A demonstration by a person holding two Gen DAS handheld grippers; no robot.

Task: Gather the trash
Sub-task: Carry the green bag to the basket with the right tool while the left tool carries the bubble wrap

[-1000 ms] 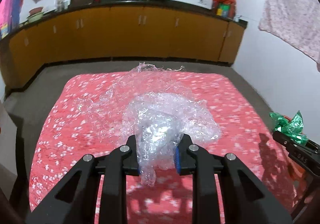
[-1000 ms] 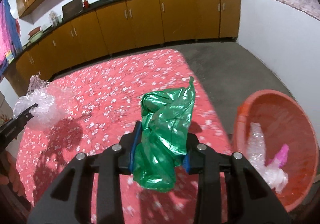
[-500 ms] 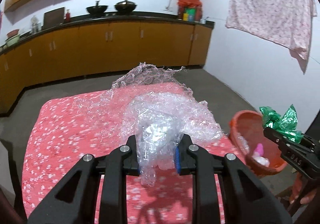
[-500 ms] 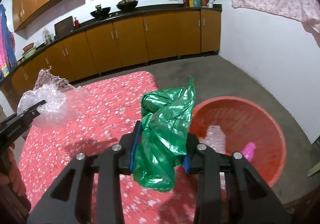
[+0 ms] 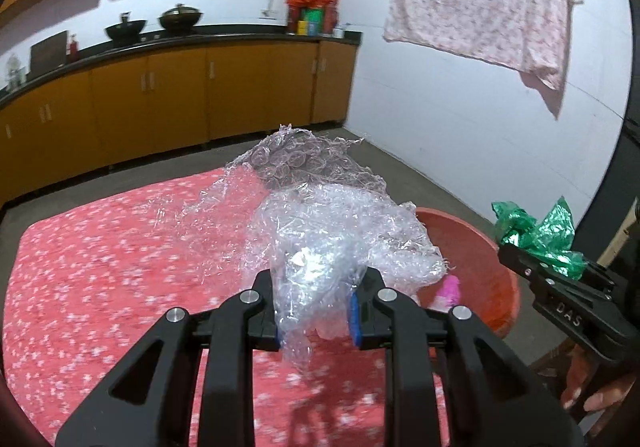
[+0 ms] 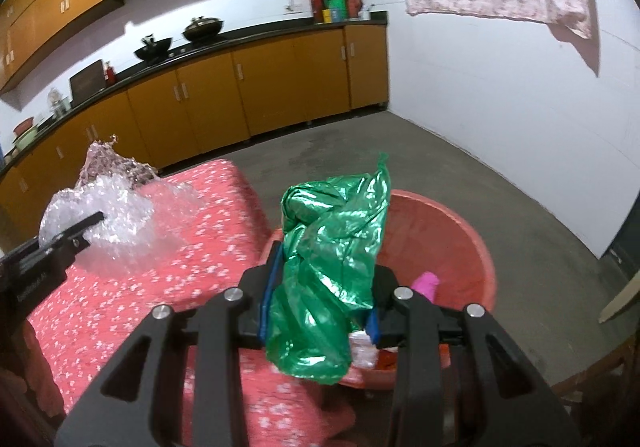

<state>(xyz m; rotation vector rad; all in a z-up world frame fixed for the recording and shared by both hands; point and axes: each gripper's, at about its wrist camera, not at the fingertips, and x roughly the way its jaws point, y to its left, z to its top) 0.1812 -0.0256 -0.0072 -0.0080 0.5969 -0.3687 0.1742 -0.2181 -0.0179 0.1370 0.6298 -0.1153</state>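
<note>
Green bag (image 6: 332, 267), red basin (image 6: 460, 235), white-flowered red cloth (image 5: 100, 267)

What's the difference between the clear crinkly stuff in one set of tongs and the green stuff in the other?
The bubble wrap is clear and bubbled; the green plastic bag is shiny, smooth and opaque. The wrap spreads wider than the left tongs; the bag hangs as a narrow bunch in the right tongs. The bag hangs in front of the red basin; the wrap is over the cloth. Both are crumpled and clamped.
</note>
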